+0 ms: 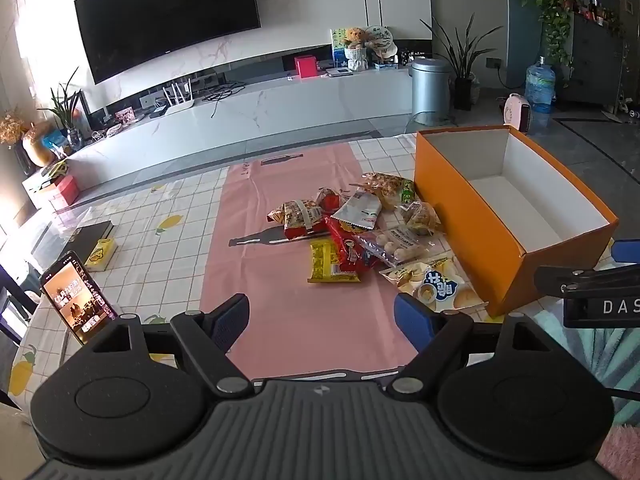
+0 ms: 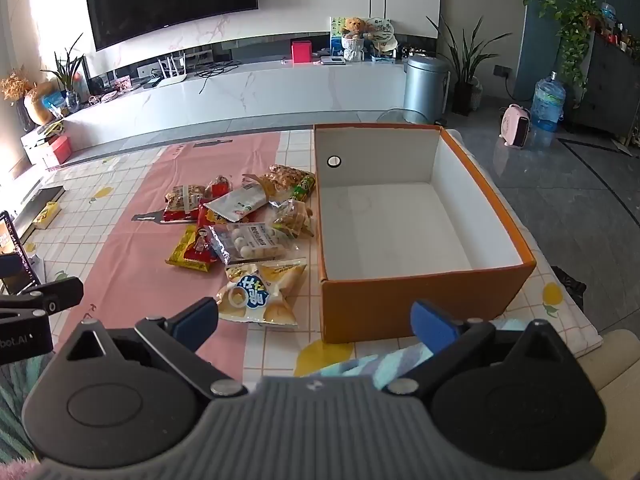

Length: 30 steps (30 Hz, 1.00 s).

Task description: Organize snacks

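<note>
Nothing is packed yet: the snack packets lie heaped on the bench just beside the empty orange box. Left gripper and right gripper hover wide, empty; next, probably picking the nearest packet.

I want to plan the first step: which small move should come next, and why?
Probably bring the right gripper forward and down to the cream puff bag. Both grippers are open and empty, the orange box holds nothing, and this bag lies nearest, just beside the box.
</note>
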Each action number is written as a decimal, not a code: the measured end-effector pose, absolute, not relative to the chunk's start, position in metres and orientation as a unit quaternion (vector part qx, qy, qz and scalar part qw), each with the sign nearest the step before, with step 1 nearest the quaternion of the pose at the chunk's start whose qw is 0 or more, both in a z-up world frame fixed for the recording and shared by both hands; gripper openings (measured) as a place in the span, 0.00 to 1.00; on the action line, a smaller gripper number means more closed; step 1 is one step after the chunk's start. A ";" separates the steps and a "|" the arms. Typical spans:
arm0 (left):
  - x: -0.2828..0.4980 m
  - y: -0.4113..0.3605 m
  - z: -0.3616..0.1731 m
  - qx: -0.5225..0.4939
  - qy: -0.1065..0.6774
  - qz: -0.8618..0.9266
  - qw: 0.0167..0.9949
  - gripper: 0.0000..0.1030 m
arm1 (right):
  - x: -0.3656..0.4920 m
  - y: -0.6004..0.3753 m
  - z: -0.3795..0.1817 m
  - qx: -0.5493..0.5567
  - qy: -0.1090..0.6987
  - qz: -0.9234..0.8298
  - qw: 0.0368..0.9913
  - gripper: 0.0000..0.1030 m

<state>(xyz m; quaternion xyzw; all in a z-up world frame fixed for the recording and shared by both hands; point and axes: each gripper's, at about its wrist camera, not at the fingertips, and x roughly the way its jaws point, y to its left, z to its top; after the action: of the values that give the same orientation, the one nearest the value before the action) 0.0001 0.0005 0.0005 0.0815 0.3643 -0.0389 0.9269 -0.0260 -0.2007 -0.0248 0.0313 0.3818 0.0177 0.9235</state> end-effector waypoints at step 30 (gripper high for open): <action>0.001 0.003 0.000 0.086 0.362 -0.030 0.928 0.93 | -0.026 -0.198 -0.023 0.028 0.380 0.021 0.924 0.96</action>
<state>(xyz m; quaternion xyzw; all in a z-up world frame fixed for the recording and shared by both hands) 0.0006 0.0034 0.0002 0.0860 0.3624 -0.0297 0.9276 -0.0264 -0.1977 -0.0231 0.0279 0.3804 0.0208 0.9242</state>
